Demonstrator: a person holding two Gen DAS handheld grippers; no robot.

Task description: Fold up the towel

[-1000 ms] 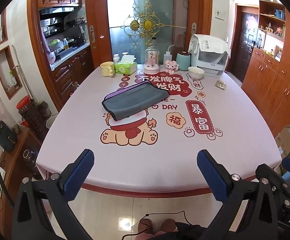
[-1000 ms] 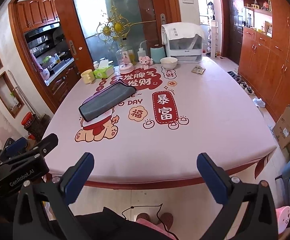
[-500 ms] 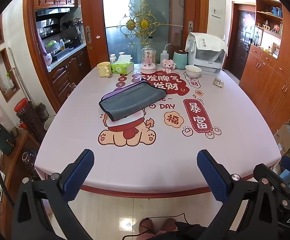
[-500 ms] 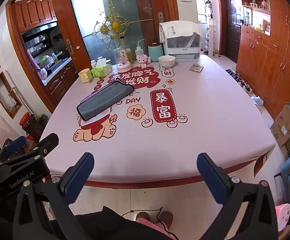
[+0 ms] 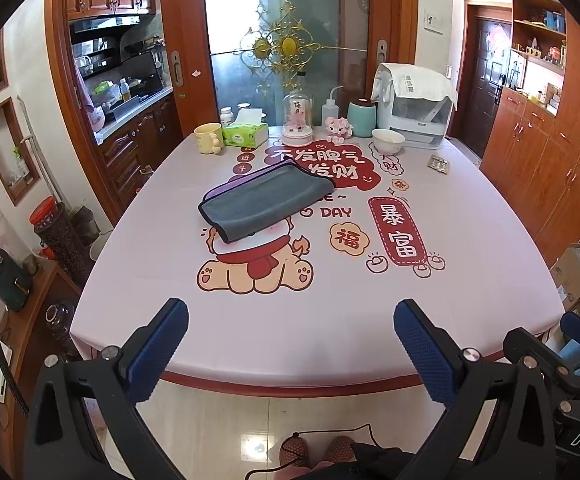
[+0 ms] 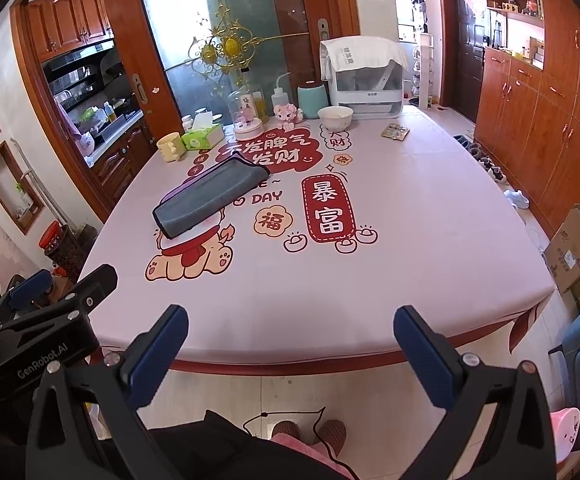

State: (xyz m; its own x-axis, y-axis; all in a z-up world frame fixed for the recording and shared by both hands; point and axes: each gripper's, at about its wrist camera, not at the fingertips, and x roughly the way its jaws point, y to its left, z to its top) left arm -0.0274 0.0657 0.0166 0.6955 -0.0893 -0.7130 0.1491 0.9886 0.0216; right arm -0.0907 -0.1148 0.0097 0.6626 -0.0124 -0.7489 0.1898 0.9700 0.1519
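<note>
A grey towel (image 5: pixel 264 200) with a purple edge lies folded in a flat rectangle on the pink printed tablecloth (image 5: pixel 329 300), left of the table's middle; it also shows in the right wrist view (image 6: pixel 210 198). My left gripper (image 5: pixel 290 336) is open and empty, held off the table's near edge, far from the towel. My right gripper (image 6: pixel 290 336) is open and empty, also back from the near edge. The left gripper's body (image 6: pixel 42 320) shows at the left of the right wrist view.
At the table's far end stand a yellow mug (image 5: pixel 208 139), a tissue box (image 5: pixel 246 133), a glass dome (image 5: pixel 297 120), a squeeze bottle (image 5: pixel 329 110), a teal canister (image 5: pixel 361 119), a white bowl (image 5: pixel 387 141) and a covered white appliance (image 5: pixel 413 108). A pill pack (image 5: pixel 438 164) lies right. Cabinets line the right wall.
Both grippers have drawn slightly back and up from the table; the towel looks a little farther off. The towel has not moved and both grippers stay open.
</note>
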